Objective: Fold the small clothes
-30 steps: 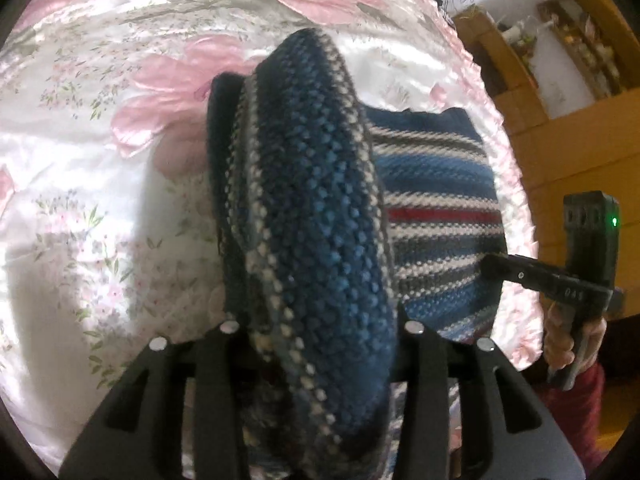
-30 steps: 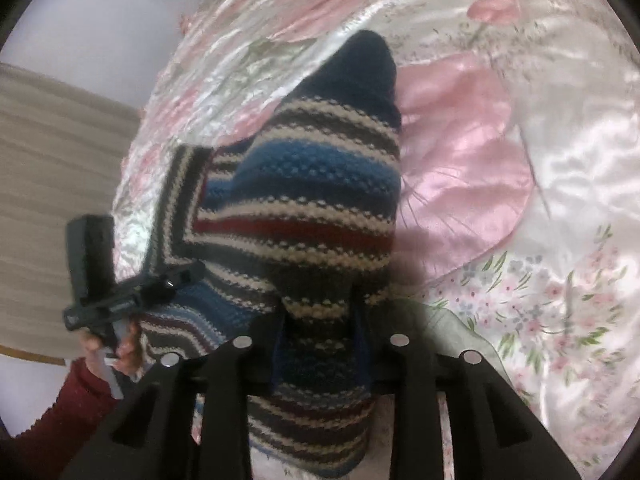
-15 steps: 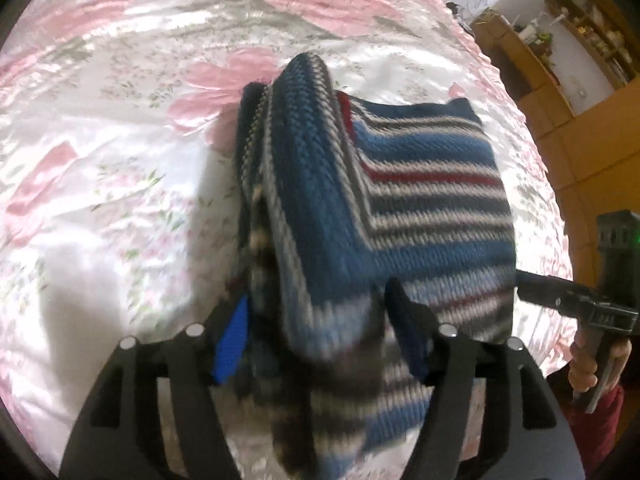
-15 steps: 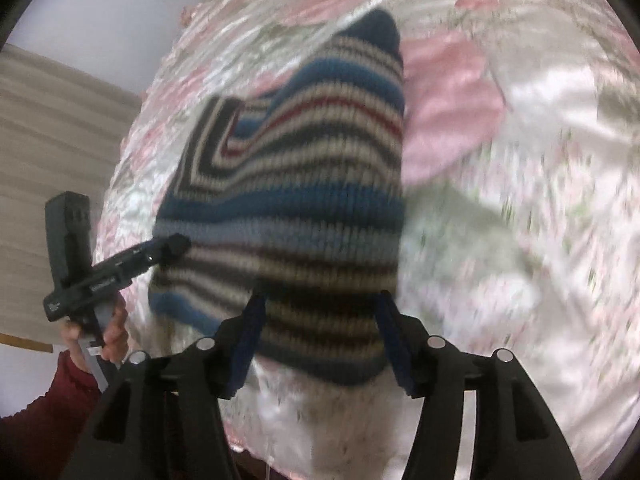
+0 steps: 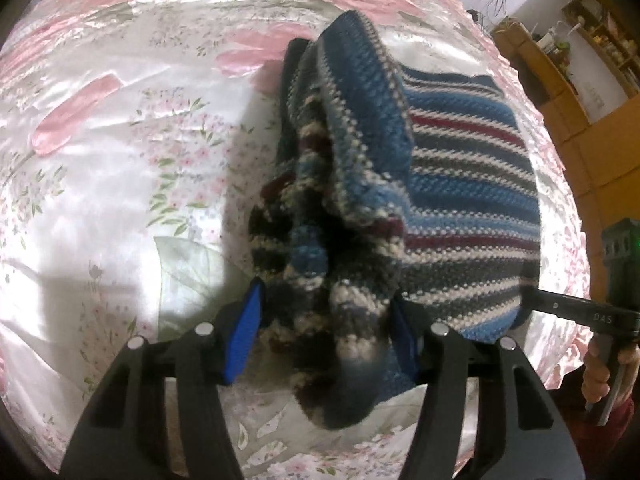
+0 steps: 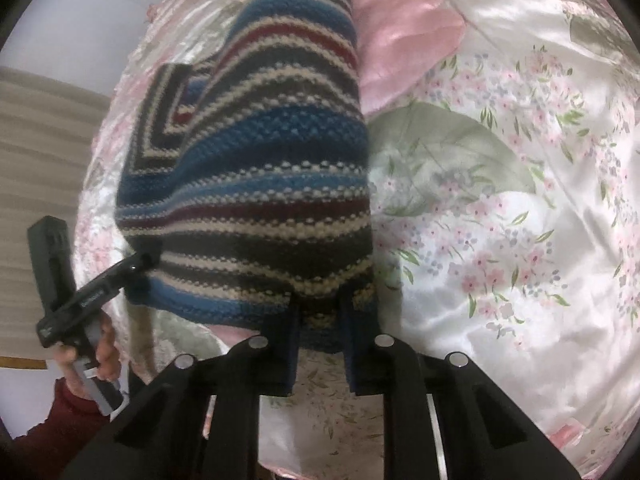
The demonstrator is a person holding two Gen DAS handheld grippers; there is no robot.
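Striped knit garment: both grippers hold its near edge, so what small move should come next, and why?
Probably lower it flat, then let go: the striped knit garment looks already doubled over on the floral satin cover, while the left gripper and right gripper clamp its near edge.

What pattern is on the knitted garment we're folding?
Horizontal stripes of blue, navy, cream, grey and dark red on the knitted garment; clearest in the right wrist view.

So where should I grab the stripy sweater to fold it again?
Probably take the striped sweater by its near bottom edge, one gripper at each corner, coming in low from the person's side. That edge lies straight, and both the left gripper and right gripper sit at it.
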